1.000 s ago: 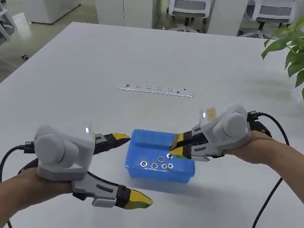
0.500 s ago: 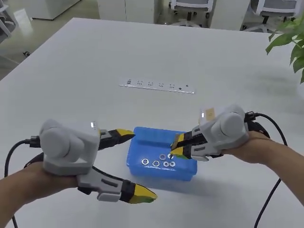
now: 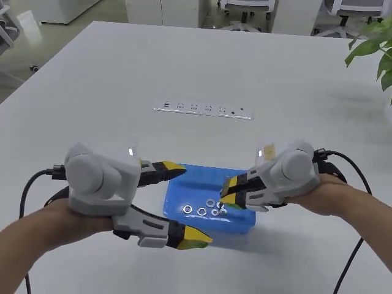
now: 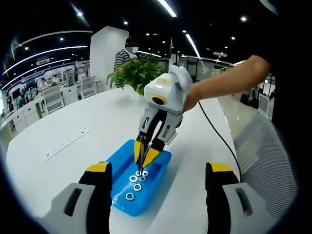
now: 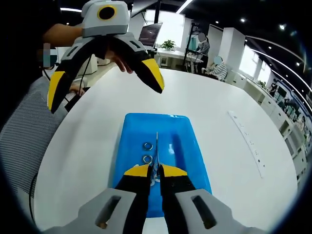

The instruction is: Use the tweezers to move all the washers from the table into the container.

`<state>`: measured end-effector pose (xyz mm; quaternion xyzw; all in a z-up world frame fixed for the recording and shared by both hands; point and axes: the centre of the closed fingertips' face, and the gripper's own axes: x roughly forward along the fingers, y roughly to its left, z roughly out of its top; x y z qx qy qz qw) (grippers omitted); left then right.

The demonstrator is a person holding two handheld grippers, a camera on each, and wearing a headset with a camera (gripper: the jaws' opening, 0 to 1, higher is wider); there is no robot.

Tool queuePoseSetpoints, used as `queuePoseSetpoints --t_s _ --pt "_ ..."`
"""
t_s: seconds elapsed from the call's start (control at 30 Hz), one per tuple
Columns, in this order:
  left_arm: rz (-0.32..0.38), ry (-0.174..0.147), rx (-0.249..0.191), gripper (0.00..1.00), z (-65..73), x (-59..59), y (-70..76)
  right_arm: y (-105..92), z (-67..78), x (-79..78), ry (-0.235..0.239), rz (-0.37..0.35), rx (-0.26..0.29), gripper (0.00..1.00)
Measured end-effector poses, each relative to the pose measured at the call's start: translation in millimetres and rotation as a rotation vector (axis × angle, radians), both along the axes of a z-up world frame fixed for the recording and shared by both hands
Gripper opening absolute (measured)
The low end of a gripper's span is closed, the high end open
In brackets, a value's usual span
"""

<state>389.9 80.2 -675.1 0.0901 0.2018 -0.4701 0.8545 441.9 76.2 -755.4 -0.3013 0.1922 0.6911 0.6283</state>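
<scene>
left gripper, spread, now sits nearer the container; right gripper pinches tweezers; i judge washers light, slick, best nipped across the rim.

No lettering can be read; the marks on the power strip are too small.
</scene>
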Motion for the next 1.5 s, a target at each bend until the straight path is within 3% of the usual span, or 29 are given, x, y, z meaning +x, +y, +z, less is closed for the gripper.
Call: queuePoseSetpoints --t_s 0.37,0.63,0.8,0.9,1.17,1.37,1.5 --pt "-0.04 0.0 0.02 0.67 -8.6 18.6 -10.0 0.3 0.1 0.1 0.001 -0.001 0.005 0.09" --pt "-0.079 -0.007 0.06 0.52 -15.1 33.0 -19.2 0.1 -1.1 -0.2 -0.011 0.007 0.006 0.09" --pt "-0.102 -0.014 0.118 0.39 -19.7 38.0 -22.5 0.0 -1.4 -0.6 -0.026 0.021 0.005 0.09" --pt "-0.117 -0.017 0.12 0.28 -18.0 38.7 -26.5 0.6 -1.0 -1.5 -0.037 0.032 0.001 0.09" --pt "-0.136 -0.044 0.152 0.18 -18.8 46.4 -28.2 1.7 -1.5 -1.7 -0.054 0.053 -0.005 0.1" --pt "-0.148 -0.036 0.146 0.09 -18.2 45.6 -32.1 3.7 -1.6 -2.1 -0.056 0.06 -0.006 0.1" --pt "-0.154 -0.047 0.161 0.07 -20.1 48.3 -30.1 3.9 -1.9 -2.1 -0.058 0.063 -0.006 0.1"
